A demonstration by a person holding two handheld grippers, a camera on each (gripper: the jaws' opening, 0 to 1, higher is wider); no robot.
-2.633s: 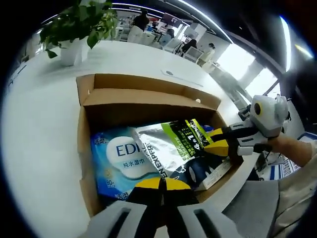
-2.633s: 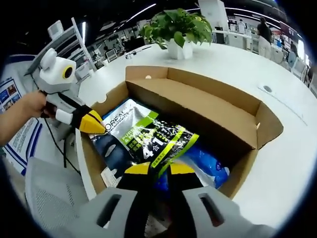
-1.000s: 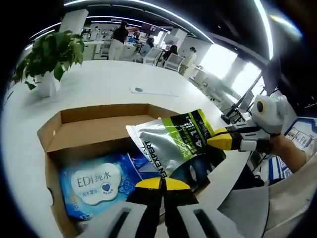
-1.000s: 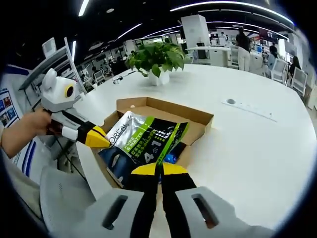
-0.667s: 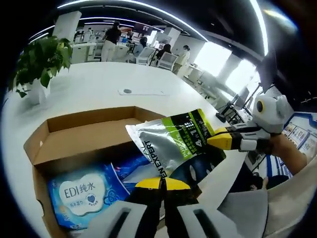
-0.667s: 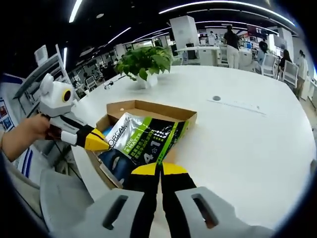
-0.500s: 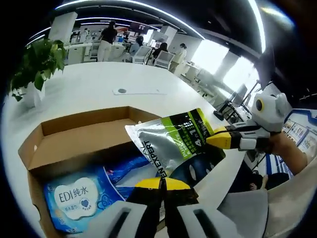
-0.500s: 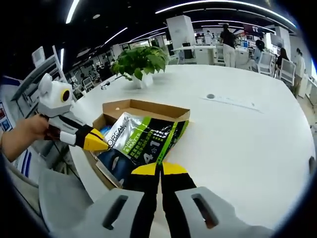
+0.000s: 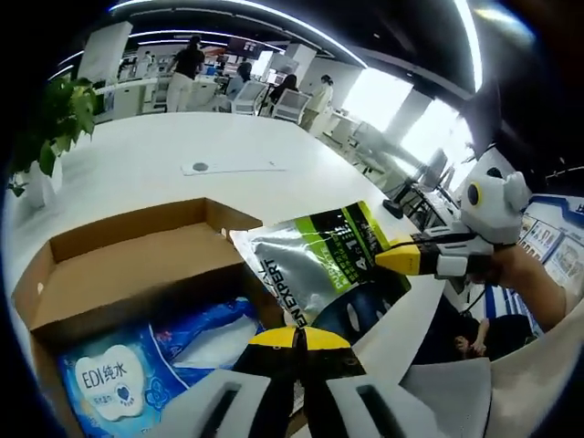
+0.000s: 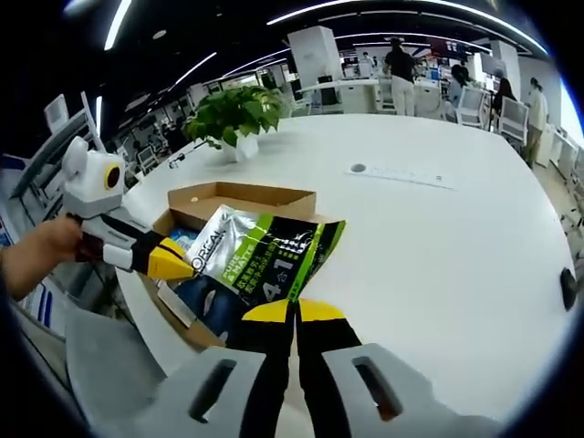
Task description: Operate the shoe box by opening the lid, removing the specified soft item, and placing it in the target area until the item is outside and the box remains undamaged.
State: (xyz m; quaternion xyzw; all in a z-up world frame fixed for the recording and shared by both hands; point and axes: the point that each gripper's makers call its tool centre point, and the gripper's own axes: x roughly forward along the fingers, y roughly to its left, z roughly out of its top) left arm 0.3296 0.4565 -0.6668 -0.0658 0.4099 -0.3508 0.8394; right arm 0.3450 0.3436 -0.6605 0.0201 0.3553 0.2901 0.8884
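Now: carry | both grippers, left [image 9: 294, 338] and right [image 10: 292, 310], clamp pouch [image 10: 265, 260] by opposite edges, held above open box [image 10: 214, 196] | keep it taut and level, clear the rim, lower onto table [image 10: 438, 246].

Glossy foil pouch [image 9: 319, 265], matt brown cardboard box [image 9: 119, 274], shiny plastic wipes pack [image 9: 137, 365], smooth white table [image 10: 438, 246]
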